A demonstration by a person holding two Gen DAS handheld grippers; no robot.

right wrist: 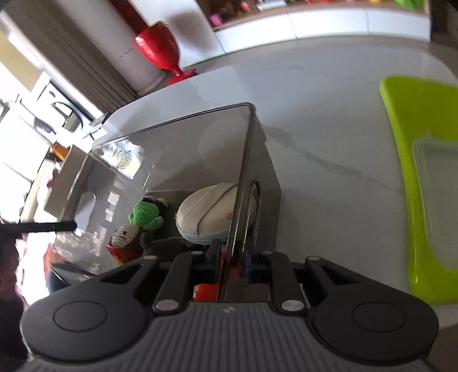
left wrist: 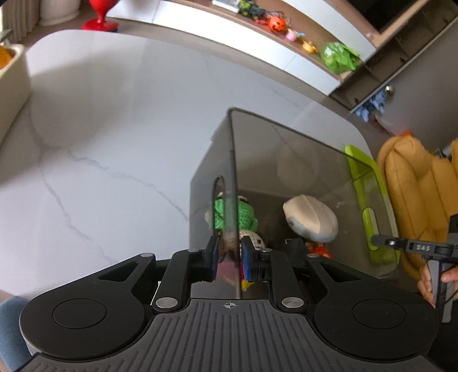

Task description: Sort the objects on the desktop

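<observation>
Storage box (left wrist: 286, 160): smoked, see-through plastic, open-topped, standing on the white marble-veined bench (left wrist: 114, 143) near its corner. An oval handle cut-out shows in each of the two gripped walls.

Contents, seen through the walls and from above:
- crocheted green toy (left wrist: 246, 211), toward the left-hand wall;
- small crocheted monkey-like figure (right wrist: 126, 233), just beside the green toy;
- pale cream, rounded pouch with a light blue edge (left wrist: 310, 219), toward the right-hand wall;
- red and orange items at the bottom, too hidden to name.

Left tongs (left wrist: 230, 257): closed narrowly onto the upper edge of the box's left-hand wall, one blue pad (left wrist: 213, 257) outside, the other inside.

Right tongs (right wrist: 232, 261): closed narrowly onto the opposite wall's upper edge, straddling it by the handle cut-out. From the left wrist view, this tool and the hand (left wrist: 435, 280) holding it appear at the far right.

Surroundings:
- lime green tray (right wrist: 400, 143) on the bench, just beyond the box on the right-hand side, with a clear container (right wrist: 438, 183) lying in it;
- cream box (left wrist: 11, 83) at the bench's far left edge;
- red pedestal stool (right wrist: 161, 48) on the floor beyond the bench;
- yellow-orange padded chair (left wrist: 415, 177) beside the bench corner;
- low shelf (left wrist: 217, 17) along the wall carrying small toys, among them an orange pumpkin bucket (left wrist: 276, 24) and a green toy tractor (left wrist: 250, 10).
</observation>
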